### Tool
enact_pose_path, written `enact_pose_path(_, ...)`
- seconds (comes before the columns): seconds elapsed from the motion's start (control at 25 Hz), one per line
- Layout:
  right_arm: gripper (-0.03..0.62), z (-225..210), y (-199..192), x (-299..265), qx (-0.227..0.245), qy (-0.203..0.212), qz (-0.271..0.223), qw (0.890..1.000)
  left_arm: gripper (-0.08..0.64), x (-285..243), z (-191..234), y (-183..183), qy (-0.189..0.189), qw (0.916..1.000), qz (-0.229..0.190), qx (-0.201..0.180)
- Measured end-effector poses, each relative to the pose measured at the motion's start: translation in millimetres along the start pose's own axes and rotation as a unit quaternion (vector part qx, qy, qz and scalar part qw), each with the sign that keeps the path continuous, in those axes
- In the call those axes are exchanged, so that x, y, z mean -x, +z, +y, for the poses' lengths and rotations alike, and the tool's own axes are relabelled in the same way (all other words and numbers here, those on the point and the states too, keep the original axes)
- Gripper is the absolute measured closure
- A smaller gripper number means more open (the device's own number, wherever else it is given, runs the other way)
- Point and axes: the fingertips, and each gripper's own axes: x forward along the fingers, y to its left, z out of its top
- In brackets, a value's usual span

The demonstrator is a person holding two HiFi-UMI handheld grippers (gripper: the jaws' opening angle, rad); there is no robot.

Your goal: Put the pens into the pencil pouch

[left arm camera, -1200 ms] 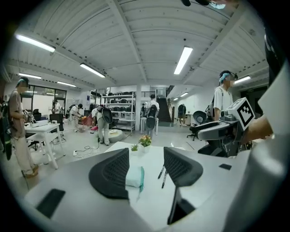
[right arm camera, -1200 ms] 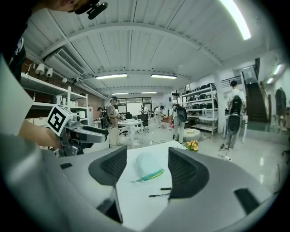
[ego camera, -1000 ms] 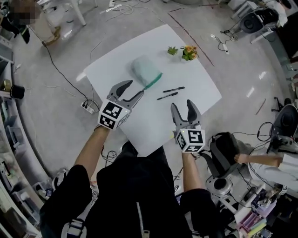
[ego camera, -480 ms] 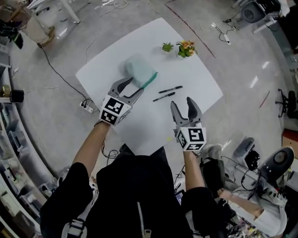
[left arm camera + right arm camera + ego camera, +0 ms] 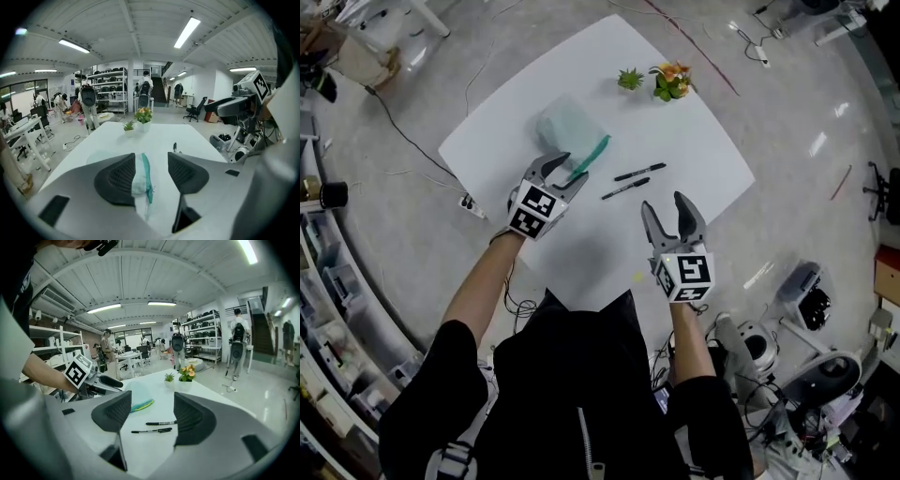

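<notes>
Nearest the person, the right claw [image 5: 664,203] is held over the white tabletop [image 5: 703,150] with its jaws spread wide and nothing gripped between them. Just beyond it, two black pens [image 5: 639,172] are seen lying side by side on the tabletop, apart from both claws. To their left, the left claw [image 5: 568,168] is lowered at the near end of the pencil pouch [image 5: 565,129]. Its jaws have just been closing a little, yet they are seen apart, with the pouch's teal zipper edge lying between them and not clamped. The pale green pouch is laid flat on the tabletop. At the far edge, a small green plant [image 5: 629,79] and a pot of orange flowers [image 5: 671,81] are set close together
</notes>
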Motion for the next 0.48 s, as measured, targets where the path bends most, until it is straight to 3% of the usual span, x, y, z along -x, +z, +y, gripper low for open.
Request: enact_pose_path(0.48, 0.314, -14, -25, -12, -0.01, 0.001, 0.032, 0.999, 0.356, -63, 7, -58, -0.015, 0.9962, 0.086, -0.011)
